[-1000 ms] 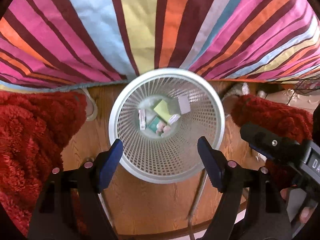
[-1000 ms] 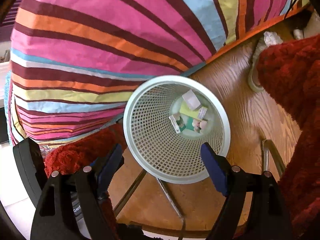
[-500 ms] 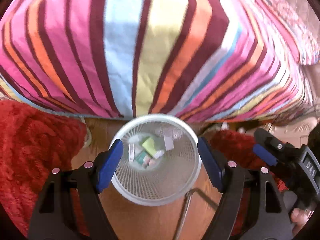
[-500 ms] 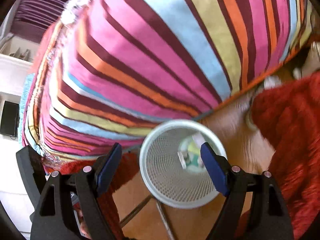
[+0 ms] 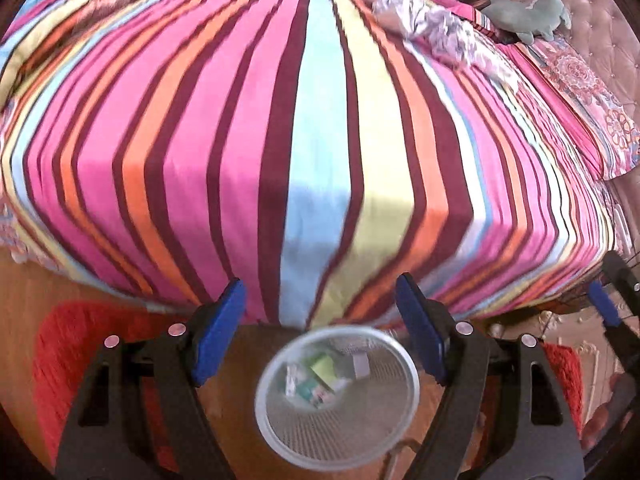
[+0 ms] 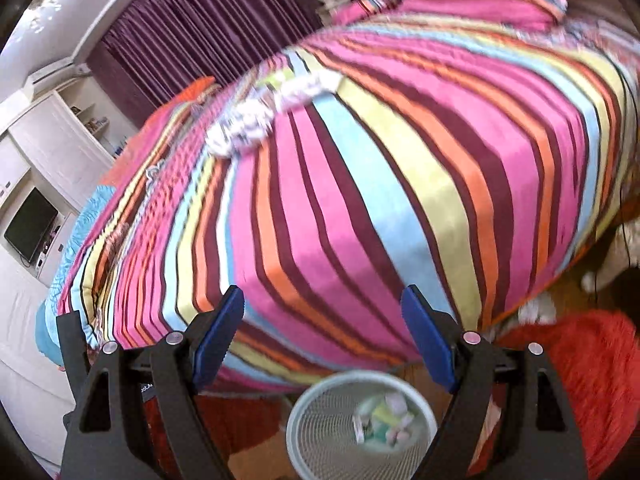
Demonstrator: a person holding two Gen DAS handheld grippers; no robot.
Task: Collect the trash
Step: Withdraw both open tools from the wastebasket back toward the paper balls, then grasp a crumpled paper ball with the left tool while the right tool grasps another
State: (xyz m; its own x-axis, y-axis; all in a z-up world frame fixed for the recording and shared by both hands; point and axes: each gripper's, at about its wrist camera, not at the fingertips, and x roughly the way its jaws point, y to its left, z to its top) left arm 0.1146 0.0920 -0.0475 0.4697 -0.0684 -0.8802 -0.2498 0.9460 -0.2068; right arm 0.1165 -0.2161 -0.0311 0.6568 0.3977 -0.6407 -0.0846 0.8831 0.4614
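Observation:
A white mesh bin (image 5: 344, 436) stands on the wooden floor at the foot of the bed, low in both views (image 6: 320, 436). Several scraps of trash (image 5: 322, 372) lie at its bottom, green, yellow and white (image 6: 384, 420). My left gripper (image 5: 320, 292) hangs open above and beyond the bin with nothing between its blue pads. High over the bin's far rim, my right gripper (image 6: 324, 300) is also open and empty. A crumpled white patterned thing (image 6: 256, 120) lies on the bed top (image 5: 432, 28); blur hides what it is.
The striped bed cover (image 5: 312, 120) fills most of both views. Red shaggy rugs (image 5: 72, 360) (image 6: 580, 360) flank the bin. A green plush toy (image 5: 528, 12) and a patterned pillow (image 5: 580, 92) lie near the headboard. A purple curtain (image 6: 200, 32) and a TV (image 6: 30, 224) stand behind.
Both grippers have risen and tilted up away from the bin. It has shrunk and slid to the lower edge, and the bed top has come into view. The jaws stayed equally wide.

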